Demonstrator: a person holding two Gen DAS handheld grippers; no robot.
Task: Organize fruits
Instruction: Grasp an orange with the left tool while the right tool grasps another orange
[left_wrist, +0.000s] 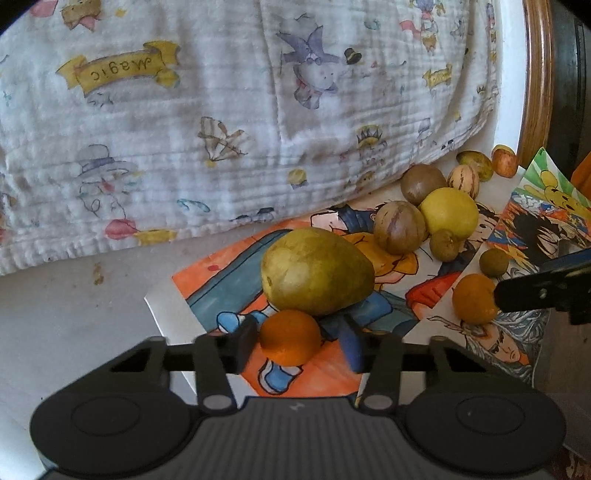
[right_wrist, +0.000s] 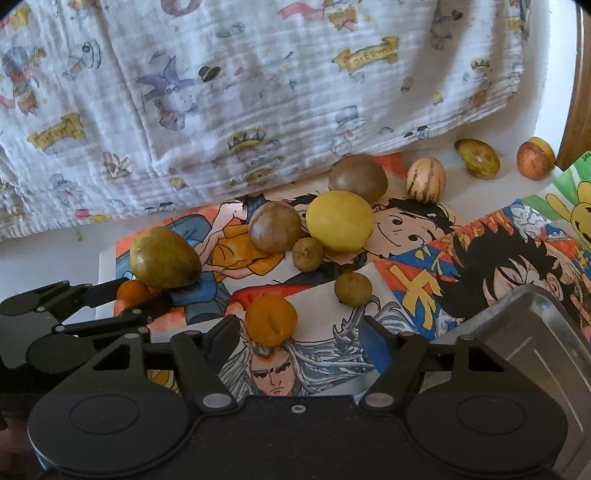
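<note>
Left tool (left_wrist: 297, 341) seemingly astride orange fruit (left_wrist: 290, 338)

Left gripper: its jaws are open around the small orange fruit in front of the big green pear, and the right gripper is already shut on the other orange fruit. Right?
Not quite. The left gripper does stand open around the small orange fruit in front of the big green pear. But the right gripper is also open: in the right wrist view its jaws flank the other orange fruit without closing on it.

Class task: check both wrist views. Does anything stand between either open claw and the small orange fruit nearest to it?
Nothing visible does. The left claw already brackets one small orange fruit; the right claw has another small orange fruit directly ahead.
</note>
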